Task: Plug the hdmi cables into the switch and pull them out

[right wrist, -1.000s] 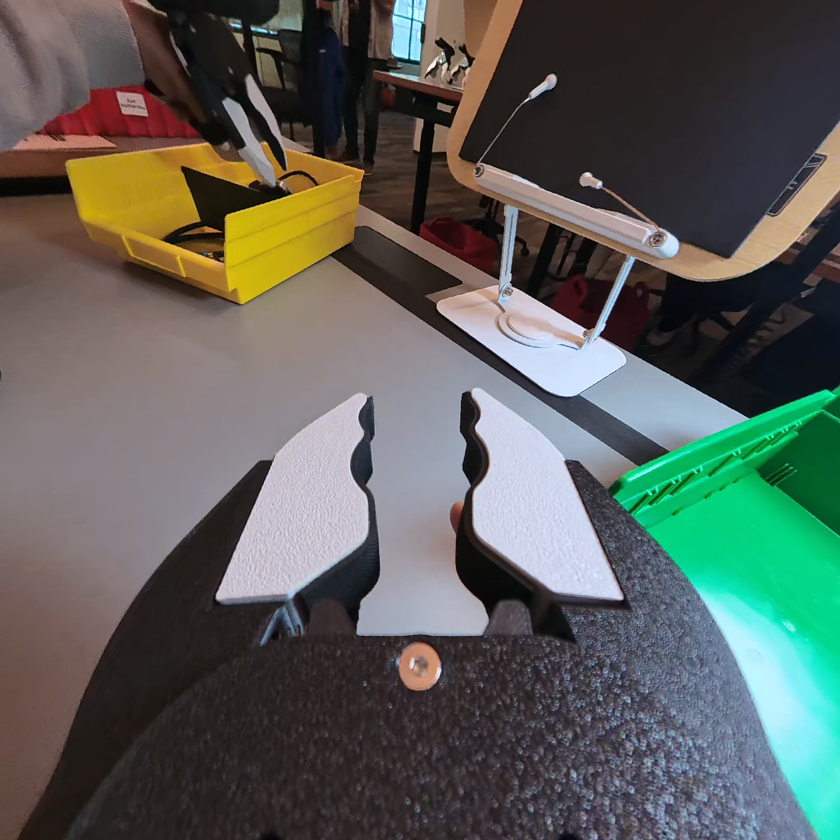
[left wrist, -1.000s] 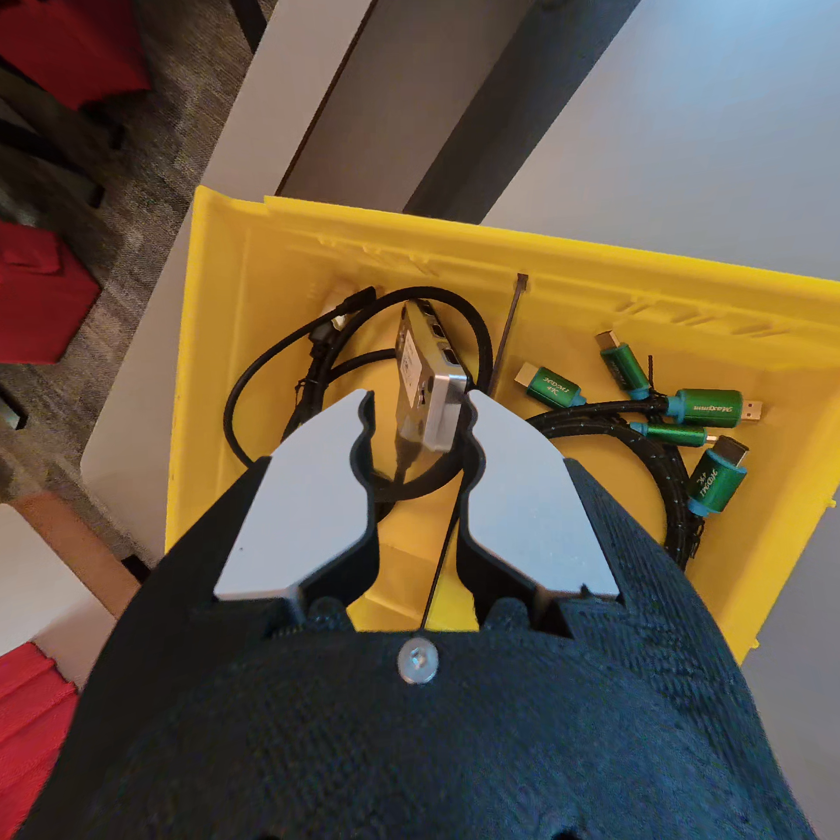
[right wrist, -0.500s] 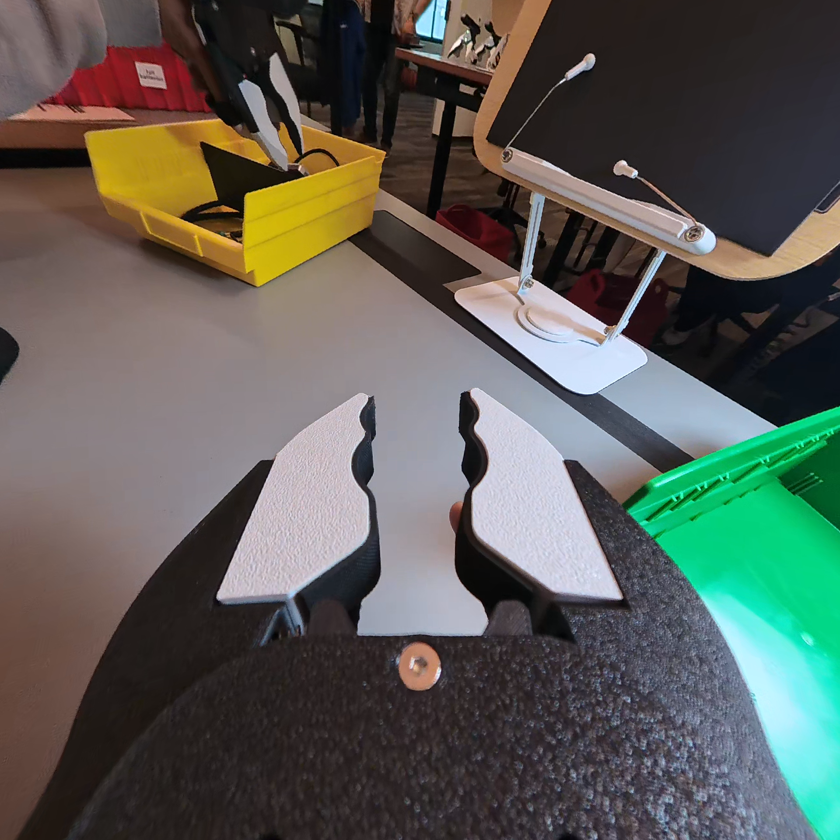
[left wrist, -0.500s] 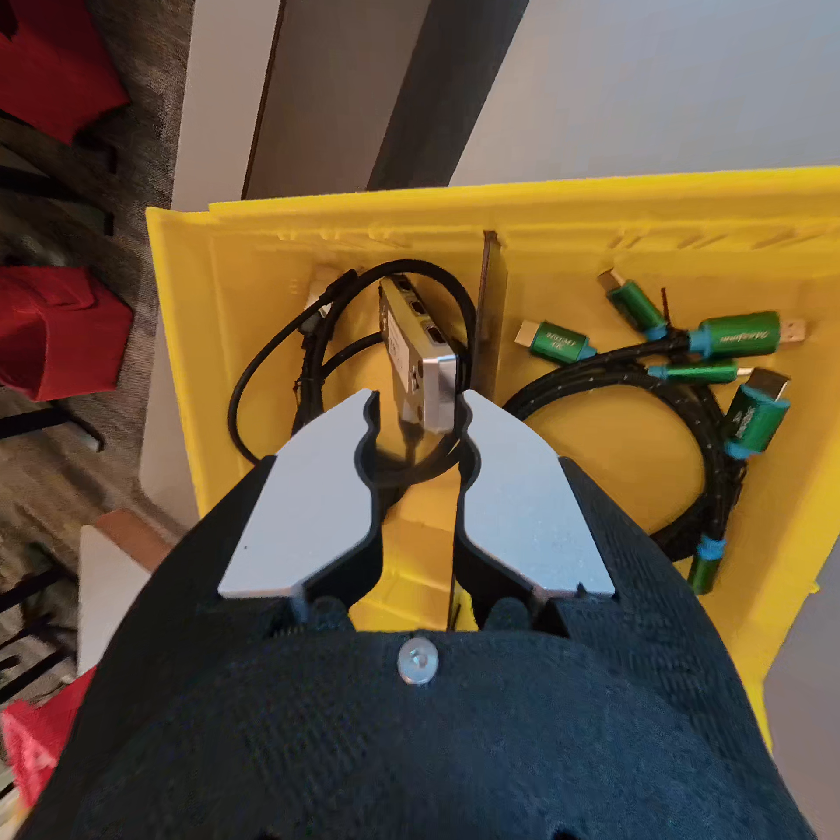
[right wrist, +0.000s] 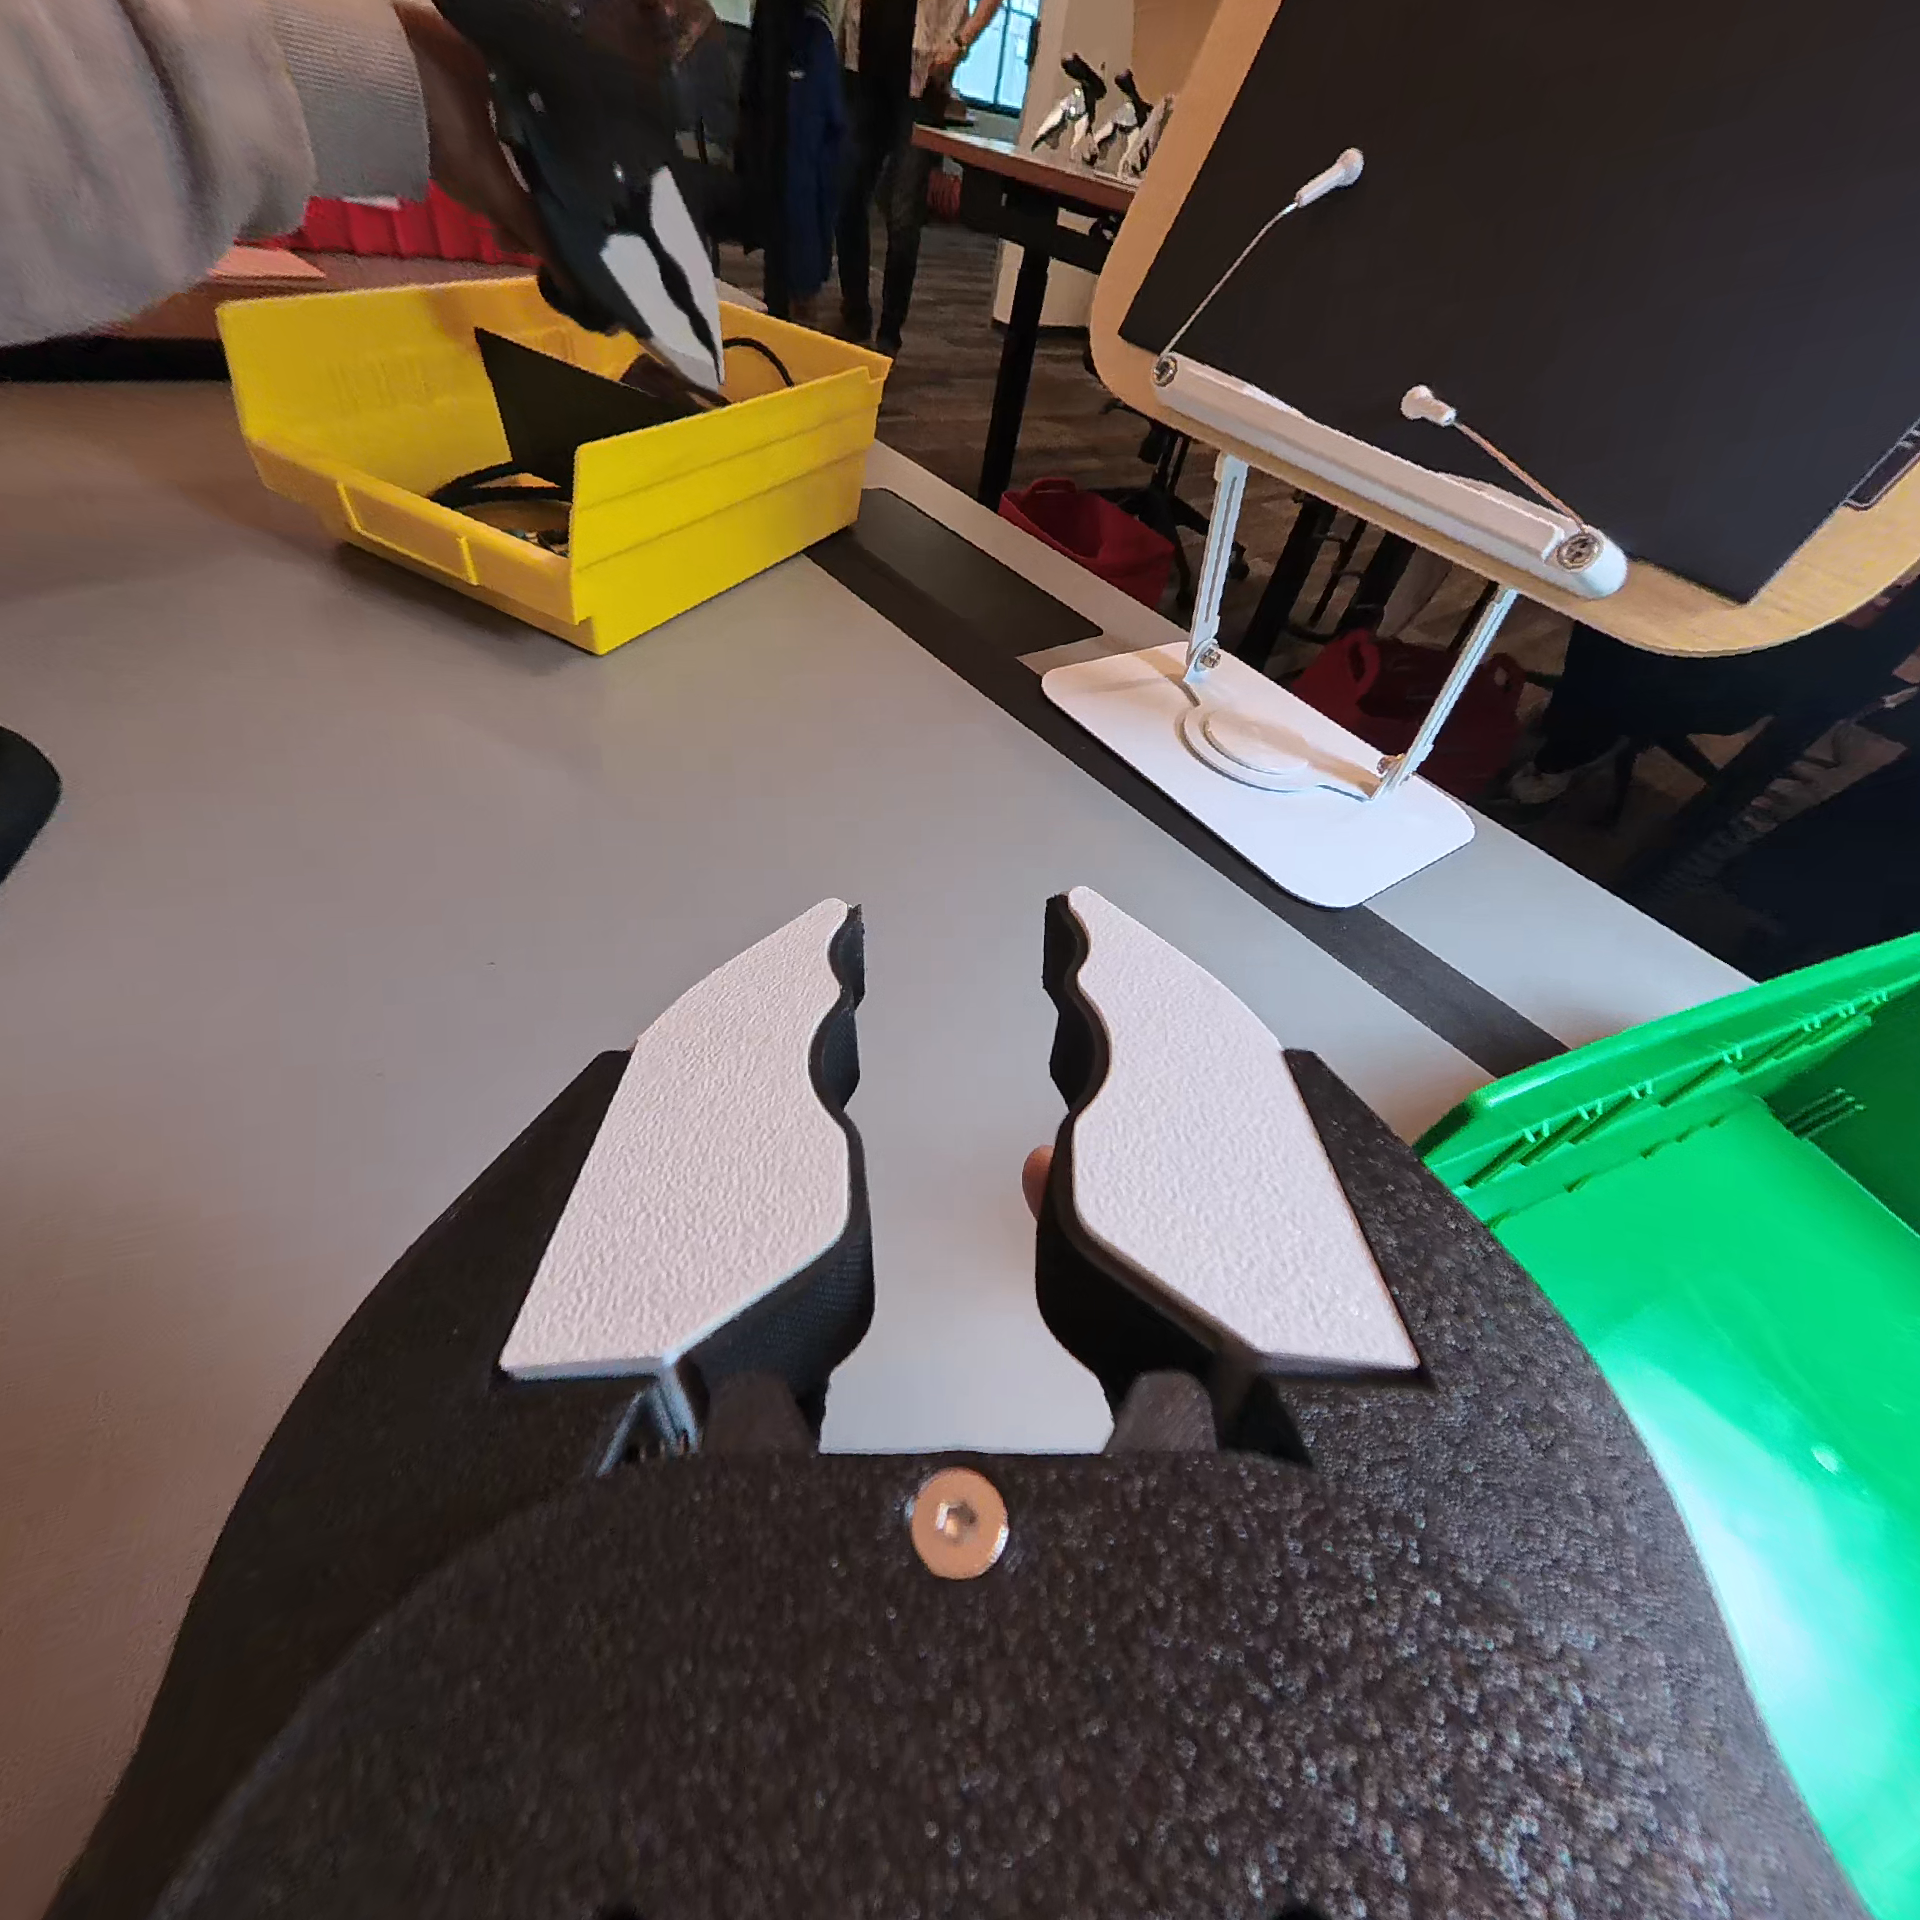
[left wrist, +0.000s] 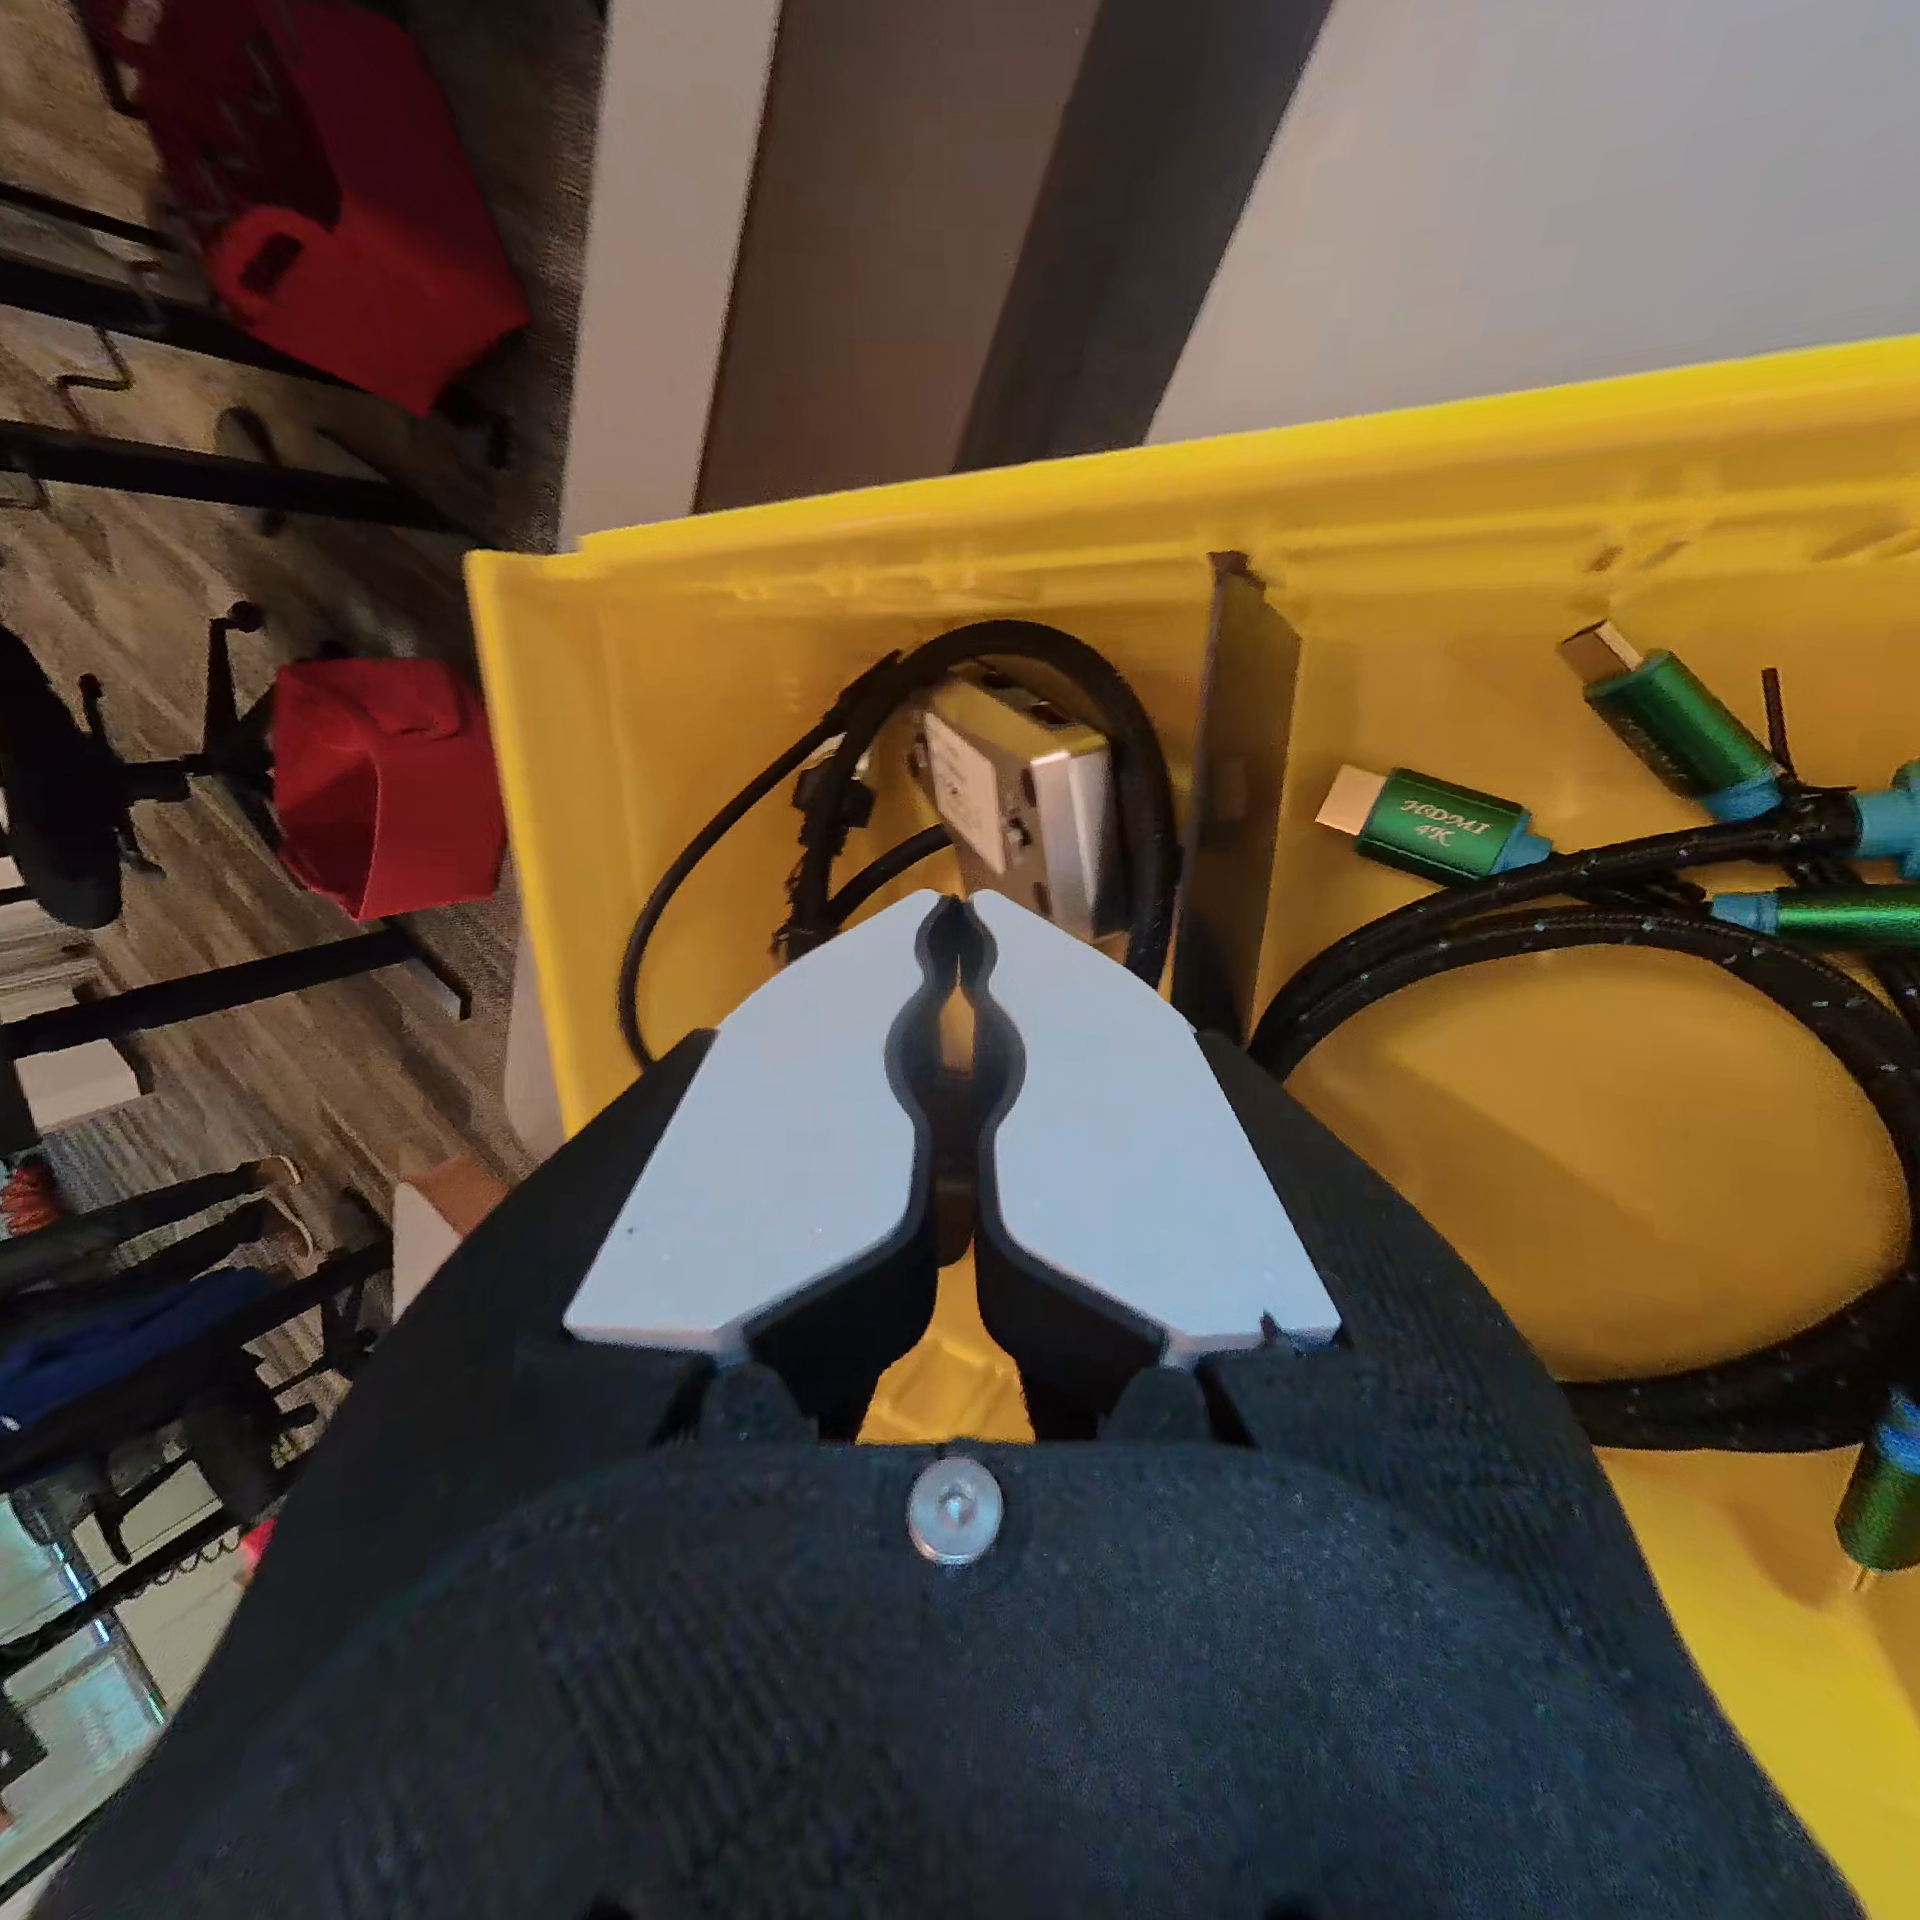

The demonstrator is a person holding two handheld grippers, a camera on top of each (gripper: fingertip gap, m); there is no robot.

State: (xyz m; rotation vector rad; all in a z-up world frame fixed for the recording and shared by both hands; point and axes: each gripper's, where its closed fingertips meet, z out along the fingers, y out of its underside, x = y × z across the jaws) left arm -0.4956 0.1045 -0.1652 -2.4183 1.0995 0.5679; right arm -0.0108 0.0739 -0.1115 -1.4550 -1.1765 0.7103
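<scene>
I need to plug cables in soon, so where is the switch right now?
In the left wrist view, the silver switch lies in the yellow bin's left compartment, ringed by a black cable.

Even, soft indoor light; daylight from a window (right wrist: 1003,73) at upper centre. Frame edges bow with wide-angle distortion. The sleeve (right wrist: 156,156) at upper left is motion-blurred, background soft.
</scene>
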